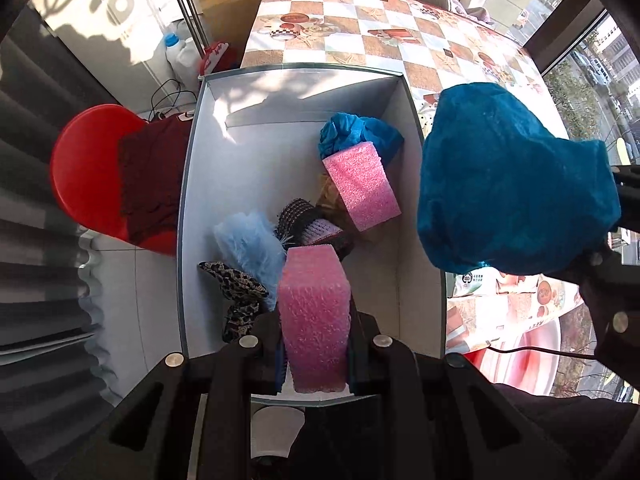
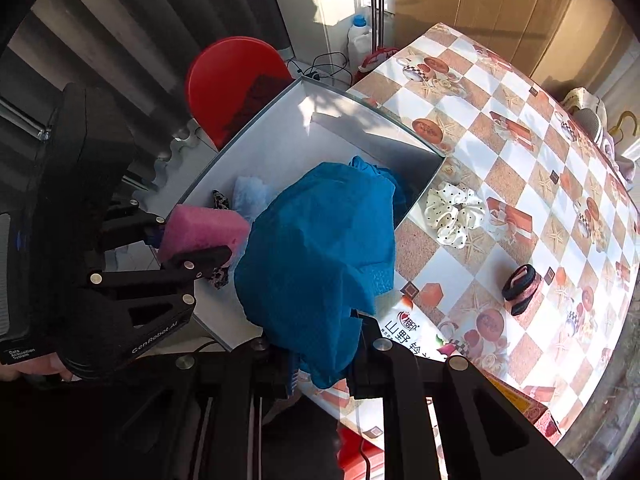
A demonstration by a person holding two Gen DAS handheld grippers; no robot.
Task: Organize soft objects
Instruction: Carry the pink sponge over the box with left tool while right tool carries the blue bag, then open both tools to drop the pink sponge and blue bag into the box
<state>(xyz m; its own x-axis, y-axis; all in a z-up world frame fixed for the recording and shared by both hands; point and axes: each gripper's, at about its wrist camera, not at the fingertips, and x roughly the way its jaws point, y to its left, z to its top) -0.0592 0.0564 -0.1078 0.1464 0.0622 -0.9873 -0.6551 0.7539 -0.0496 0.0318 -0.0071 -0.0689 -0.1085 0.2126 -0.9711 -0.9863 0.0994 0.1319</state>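
Observation:
My left gripper (image 1: 316,340) points down over the white box (image 1: 192,184) and is shut on a pink foam block (image 1: 314,312). In the right wrist view the same gripper (image 2: 196,236) and block (image 2: 208,230) show at the left. My right gripper (image 2: 322,360) is shut on a crumpled blue cloth (image 2: 316,256), which hangs over the box's right wall (image 2: 424,184). In the left wrist view that cloth (image 1: 516,180) hangs at the right. In the box lie a second blue cloth (image 1: 356,132), another pink foam block (image 1: 362,184), a light blue fluffy piece (image 1: 248,248), a leopard-print scrunchie (image 1: 240,292) and a dark knitted piece (image 1: 308,224).
A white polka-dot scrunchie (image 2: 454,210) and a black-and-pink hair tie (image 2: 522,288) lie on the checkered tablecloth (image 2: 520,152) right of the box. A printed packet (image 2: 408,332) lies under the cloth. A red stool (image 1: 84,168) with a maroon cloth (image 1: 152,176) stands left of the box.

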